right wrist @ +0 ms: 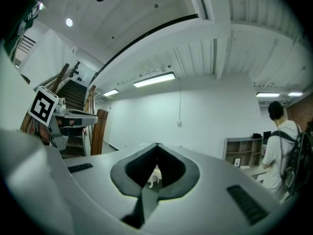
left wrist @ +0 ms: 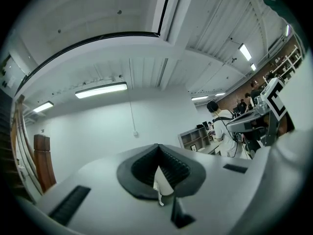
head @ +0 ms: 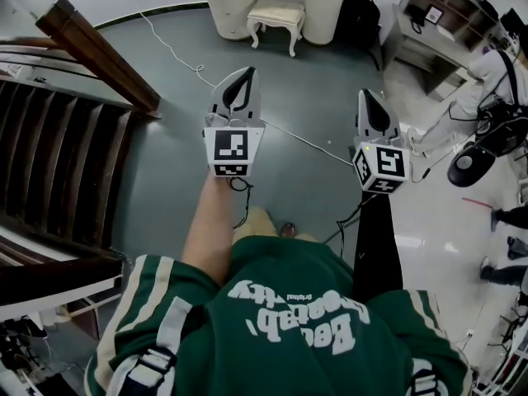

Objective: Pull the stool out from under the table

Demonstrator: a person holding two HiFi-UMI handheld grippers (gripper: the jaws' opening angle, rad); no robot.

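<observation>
The cream stool (head: 276,15), with a padded seat and curved legs, stands at the far end of the grey floor, partly tucked under the white table (head: 231,2). Both grippers are held up in front of me, well short of it. My left gripper (head: 245,71) is shut with nothing in it and points toward the stool. To its right, my right gripper (head: 366,94) is also shut and empty. In the left gripper view the jaws (left wrist: 158,147) meet at a point. In the right gripper view (right wrist: 157,145) a bit of the white stool (right wrist: 153,176) shows through the gap below the closed jaws.
A wooden staircase with a dark handrail (head: 99,52) fills the left side. Cables (head: 177,56) trail across the floor toward the table. A black backpack (head: 360,15) sits right of the table, with shelves (head: 450,11) beyond it. A person in white (head: 487,77) stands at the right.
</observation>
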